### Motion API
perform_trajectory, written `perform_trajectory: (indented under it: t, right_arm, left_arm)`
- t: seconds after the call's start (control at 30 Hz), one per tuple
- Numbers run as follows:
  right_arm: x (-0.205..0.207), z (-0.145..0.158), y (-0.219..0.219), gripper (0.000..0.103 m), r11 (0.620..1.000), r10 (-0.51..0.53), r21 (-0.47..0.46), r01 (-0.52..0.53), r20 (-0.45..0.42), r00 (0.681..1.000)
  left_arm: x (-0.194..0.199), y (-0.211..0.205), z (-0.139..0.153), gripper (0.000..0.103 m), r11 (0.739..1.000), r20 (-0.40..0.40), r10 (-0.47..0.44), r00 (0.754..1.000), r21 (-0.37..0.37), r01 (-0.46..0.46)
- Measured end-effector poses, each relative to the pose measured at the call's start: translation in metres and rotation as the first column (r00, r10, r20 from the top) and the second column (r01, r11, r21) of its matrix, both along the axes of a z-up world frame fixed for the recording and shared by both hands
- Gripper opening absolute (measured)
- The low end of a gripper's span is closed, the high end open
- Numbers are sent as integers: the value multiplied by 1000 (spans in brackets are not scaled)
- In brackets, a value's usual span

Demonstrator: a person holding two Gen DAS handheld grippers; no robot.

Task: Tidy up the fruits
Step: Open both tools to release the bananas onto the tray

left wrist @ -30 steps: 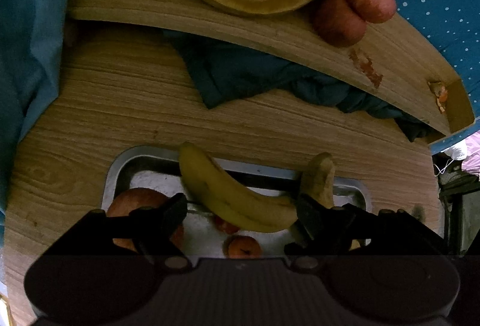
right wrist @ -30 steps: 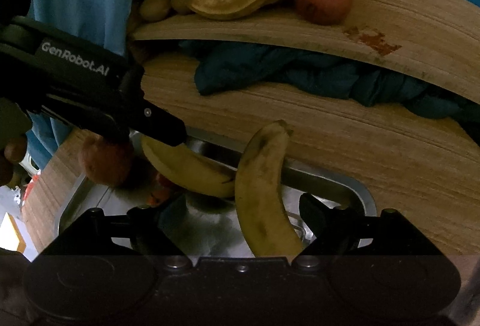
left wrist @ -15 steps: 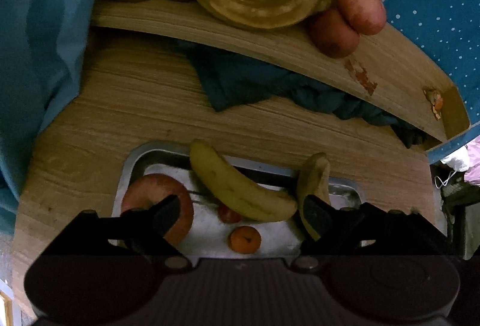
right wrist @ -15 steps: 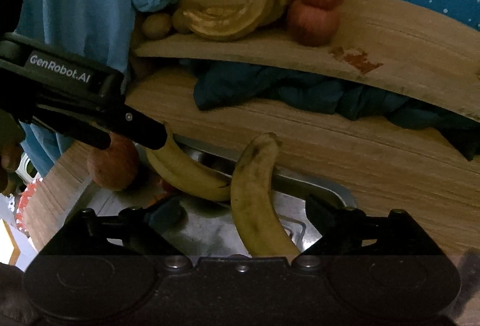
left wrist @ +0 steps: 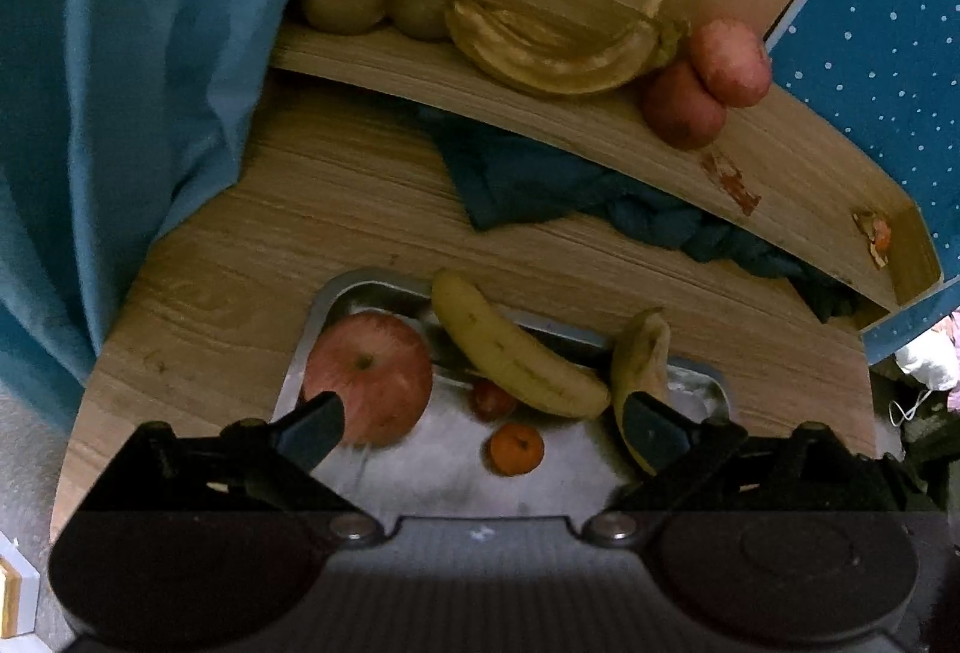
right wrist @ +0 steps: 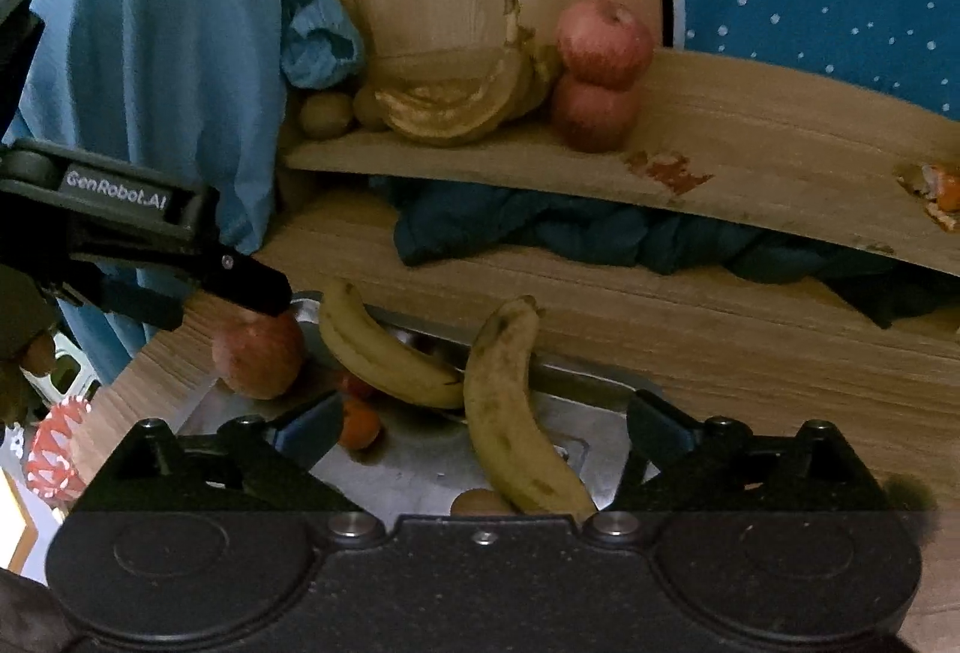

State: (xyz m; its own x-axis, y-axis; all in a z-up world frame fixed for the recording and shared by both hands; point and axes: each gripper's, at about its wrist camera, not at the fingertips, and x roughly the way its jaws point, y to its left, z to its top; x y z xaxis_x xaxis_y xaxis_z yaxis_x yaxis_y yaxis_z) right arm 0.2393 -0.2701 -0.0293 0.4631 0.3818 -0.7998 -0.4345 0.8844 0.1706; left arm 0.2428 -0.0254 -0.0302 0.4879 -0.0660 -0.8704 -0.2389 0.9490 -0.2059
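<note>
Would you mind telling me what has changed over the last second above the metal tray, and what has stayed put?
Both grippers have drawn back and up from the tray; the views now take in more of it. The left gripper, which straddled the yellower banana, has lifted clear, uncovering the apple. The right gripper is open too. Nothing was gripped. The fruit in the tray and on the shelf has not moved.
</note>
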Motion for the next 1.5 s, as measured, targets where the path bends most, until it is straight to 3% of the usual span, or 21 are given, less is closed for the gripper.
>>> perform_trajectory:
  t: [0.3,0.33,0.87,1.5]
  right_arm:
    - [-27,23,-14,102,999,-41,4,41,79,996]
    - [-30,25,-16,102,999,-47,7,46,88,995]
    - [-81,58,-32,102,995,-95,25,92,213,972]
    - [-114,73,-25,102,989,-146,73,132,230,962]
  left_arm:
    - [-32,-10,10,102,998,42,33,999,60,-35]
    - [-36,-11,12,102,998,-17,34,999,53,-33]
    - [-94,-30,37,103,988,14,94,995,118,-95]
    - [-134,-30,59,103,979,57,56,997,193,-66]
